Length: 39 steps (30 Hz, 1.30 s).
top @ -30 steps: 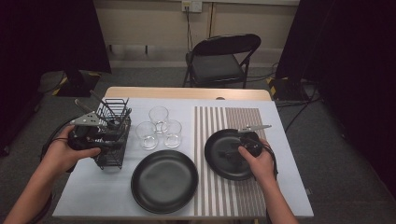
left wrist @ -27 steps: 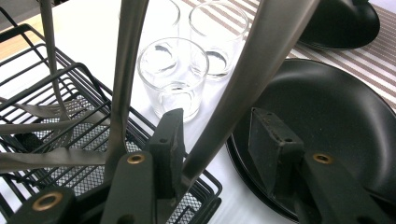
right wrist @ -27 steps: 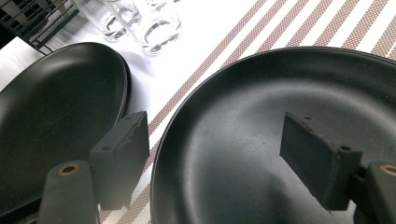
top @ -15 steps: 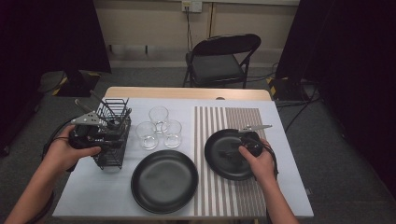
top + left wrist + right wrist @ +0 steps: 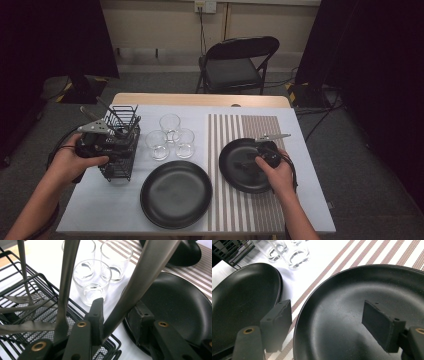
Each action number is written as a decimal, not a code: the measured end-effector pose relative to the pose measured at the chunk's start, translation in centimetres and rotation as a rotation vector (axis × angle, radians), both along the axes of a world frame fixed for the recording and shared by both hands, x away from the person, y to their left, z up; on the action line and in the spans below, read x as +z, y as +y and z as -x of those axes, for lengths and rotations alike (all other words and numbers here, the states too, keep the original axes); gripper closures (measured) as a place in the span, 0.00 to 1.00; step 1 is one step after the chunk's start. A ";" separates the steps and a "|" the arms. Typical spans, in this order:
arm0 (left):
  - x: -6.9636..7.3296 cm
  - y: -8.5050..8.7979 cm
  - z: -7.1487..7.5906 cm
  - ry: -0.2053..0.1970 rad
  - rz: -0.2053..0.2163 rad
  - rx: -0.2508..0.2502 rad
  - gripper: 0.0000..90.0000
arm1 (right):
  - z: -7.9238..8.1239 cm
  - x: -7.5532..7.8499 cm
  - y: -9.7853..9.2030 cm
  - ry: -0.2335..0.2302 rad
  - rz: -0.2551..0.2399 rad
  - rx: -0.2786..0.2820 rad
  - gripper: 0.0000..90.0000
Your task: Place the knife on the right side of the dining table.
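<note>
A black wire cutlery basket [image 5: 121, 155] stands at the table's left with steel utensils upright in it. My left gripper [image 5: 118, 312] reaches in at its top. Its jaws have just been closing and stand open, with one steel utensil handle [image 5: 140, 282] slanting up between them against the left jaw. A second handle [image 5: 67, 277] rises just outside that jaw. My right gripper [image 5: 329, 325] is open and hangs low over the black plate [image 5: 362, 290] on the striped placemat [image 5: 250, 125]. One jaw is outside the plate's near rim and the other is over its inside. Neither pad presses on it.
Three clear glasses [image 5: 170, 137] stand close together between the basket and the placemat. A larger black plate [image 5: 176, 194] lies near the front edge, close to the smaller one. A folding chair [image 5: 240, 62] stands behind the table. Dark curtains hang on both sides.
</note>
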<state>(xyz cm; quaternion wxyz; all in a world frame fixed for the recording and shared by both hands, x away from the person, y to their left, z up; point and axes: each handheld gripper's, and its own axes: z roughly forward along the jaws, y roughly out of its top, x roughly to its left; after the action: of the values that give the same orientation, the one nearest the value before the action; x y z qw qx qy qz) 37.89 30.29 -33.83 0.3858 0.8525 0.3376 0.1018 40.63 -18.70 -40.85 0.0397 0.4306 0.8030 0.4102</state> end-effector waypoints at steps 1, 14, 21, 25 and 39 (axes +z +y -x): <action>0.1 0.0 0.0 -0.006 -0.008 -0.005 0.72 | 0.0 0.0 0.0 0.000 0.000 0.000 0.26; 0.1 -0.1 -0.1 -0.002 -0.006 -0.012 0.75 | 0.0 0.0 0.0 0.000 -0.002 0.002 0.26; 0.2 0.0 -0.2 -0.017 -0.021 -0.025 0.75 | 0.0 0.1 0.0 -0.001 -0.003 0.003 0.26; 0.3 -0.1 -0.2 -0.022 -0.022 -0.022 0.76 | 0.0 0.1 -0.1 0.001 -0.003 0.003 0.26; 0.4 -0.1 -0.4 -0.018 -0.028 -0.030 0.77 | 0.0 0.2 -0.2 -0.002 -0.003 -0.003 0.26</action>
<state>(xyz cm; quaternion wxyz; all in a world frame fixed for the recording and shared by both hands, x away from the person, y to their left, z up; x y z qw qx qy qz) 38.29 30.21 -33.42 0.3783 0.8618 0.3200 0.1086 40.59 -18.87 -40.69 0.0404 0.4314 0.8017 0.4117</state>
